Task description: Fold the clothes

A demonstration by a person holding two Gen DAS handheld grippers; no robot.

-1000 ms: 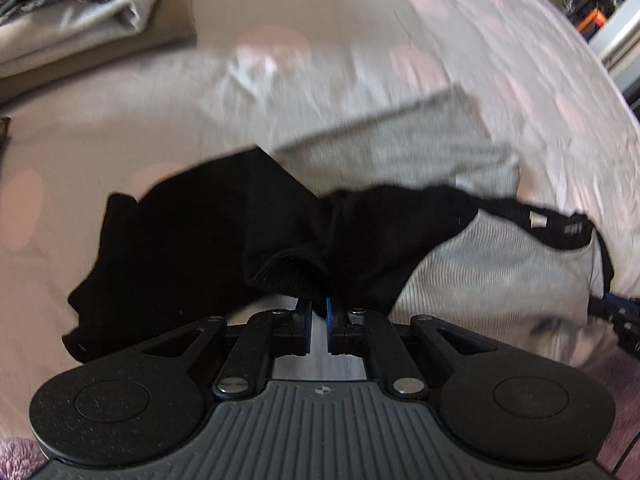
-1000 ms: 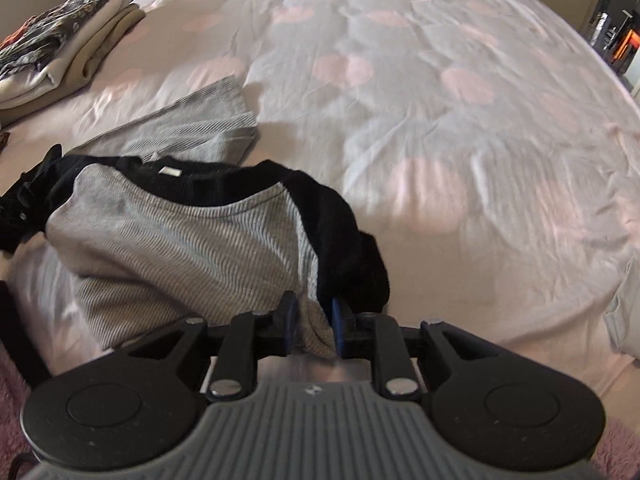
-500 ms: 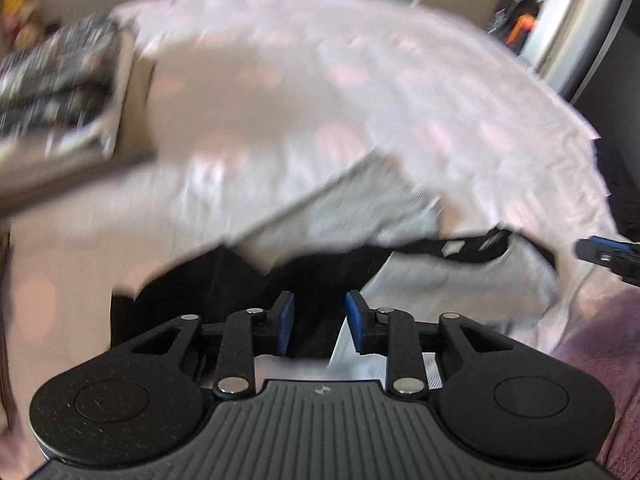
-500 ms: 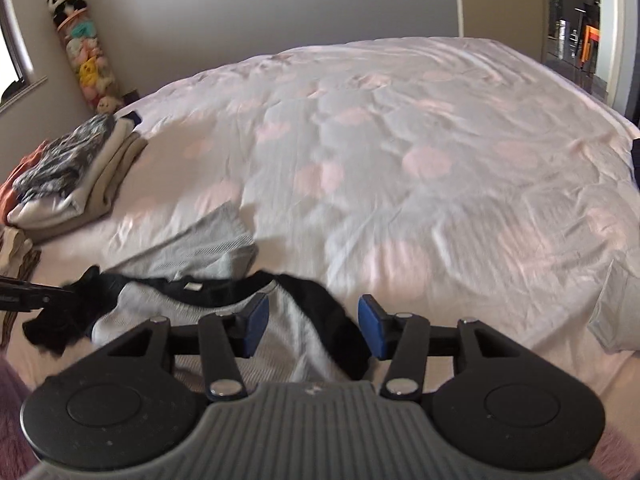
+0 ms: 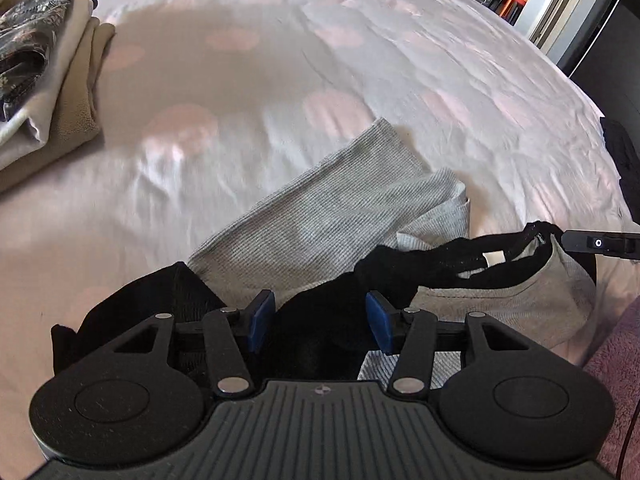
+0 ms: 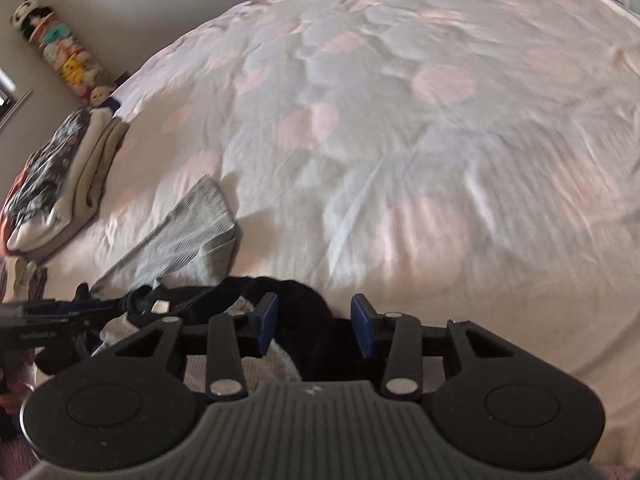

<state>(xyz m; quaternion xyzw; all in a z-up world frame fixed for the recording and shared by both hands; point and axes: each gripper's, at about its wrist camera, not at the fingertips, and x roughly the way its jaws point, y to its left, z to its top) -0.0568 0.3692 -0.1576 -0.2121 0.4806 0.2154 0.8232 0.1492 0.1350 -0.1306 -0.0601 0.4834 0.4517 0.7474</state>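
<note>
A grey ribbed shirt (image 5: 320, 216) with black sleeves (image 5: 160, 300) and a black collar (image 5: 472, 256) lies rumpled at the near edge of the bed. My left gripper (image 5: 320, 320) is open, its blue pads (image 5: 262, 320) straddling a black fold without pinching it. The right gripper's finger (image 5: 600, 242) shows at the right, touching the raised collar end. In the right wrist view my right gripper (image 6: 314, 324) is open over the shirt's black shoulder (image 6: 304, 312). The grey part (image 6: 188, 232) stretches away leftward, and the left gripper (image 6: 36, 320) shows at the left edge.
The bed cover (image 5: 360, 80) is white with pink dots and wrinkled. A stack of folded clothes (image 5: 40, 80) sits at the back left, also in the right wrist view (image 6: 60, 176). A dark garment (image 5: 624, 160) lies at the bed's right edge. A plush-toy column (image 6: 60, 48) stands against the wall.
One second ago both grippers were shut on the shirt. Both have opened and let it go; the shirt now rests on the bed with the grippers open just over it.
</note>
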